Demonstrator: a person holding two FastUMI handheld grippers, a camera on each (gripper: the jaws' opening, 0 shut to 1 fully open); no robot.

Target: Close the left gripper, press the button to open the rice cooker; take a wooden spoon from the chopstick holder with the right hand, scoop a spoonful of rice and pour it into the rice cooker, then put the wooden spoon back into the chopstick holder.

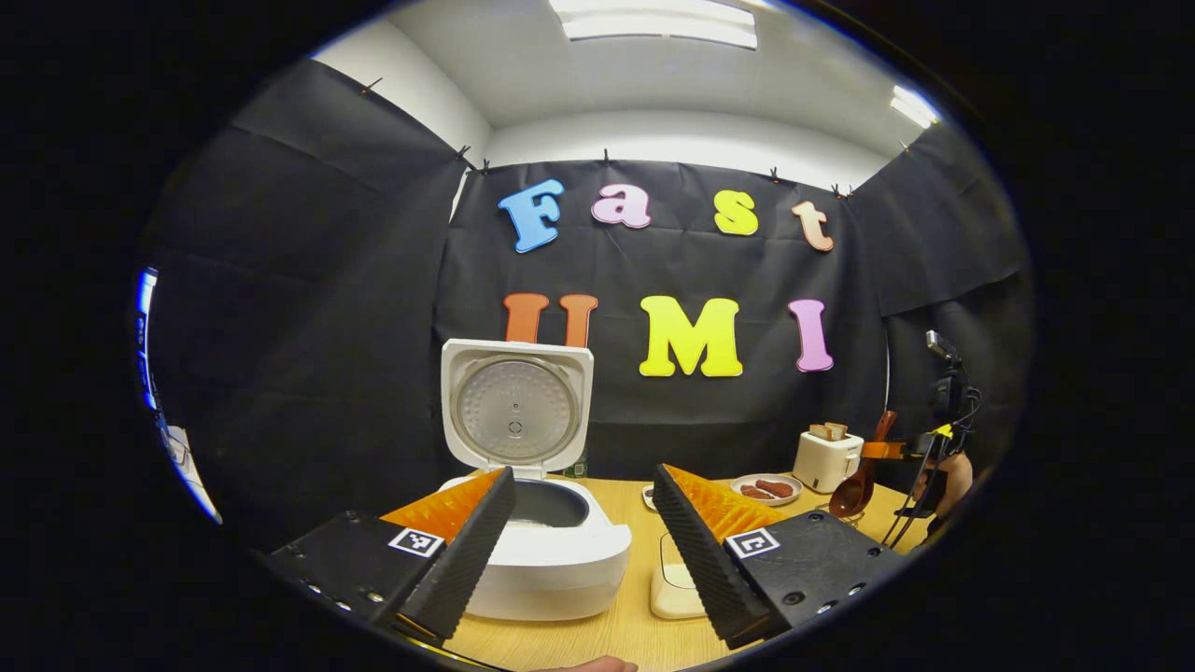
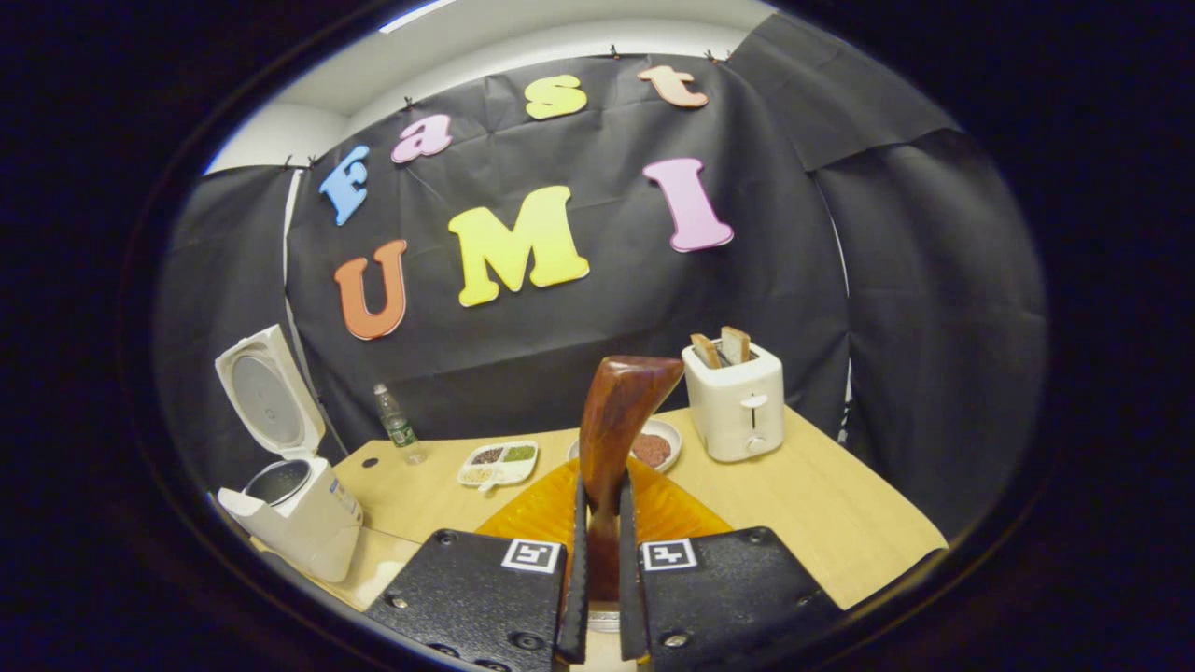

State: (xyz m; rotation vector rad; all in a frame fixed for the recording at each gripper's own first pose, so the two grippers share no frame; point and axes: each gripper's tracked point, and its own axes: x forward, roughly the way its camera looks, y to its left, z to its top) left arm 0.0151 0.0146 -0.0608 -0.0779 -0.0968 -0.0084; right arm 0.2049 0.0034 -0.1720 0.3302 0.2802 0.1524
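Right gripper grips the wooden spoon; rice cooker lid up.

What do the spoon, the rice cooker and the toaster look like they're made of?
Spoon: looks like dark reddish-brown wood with a glossy varnish, showing grain streaks and highlights; it sits clamped in the right tongs.
Rice cooker: smooth white shell, probably plastic; the open lid's inner plate looks like dull grey metal.
Toaster: cream casing with a soft sheen, plastic or painted metal.
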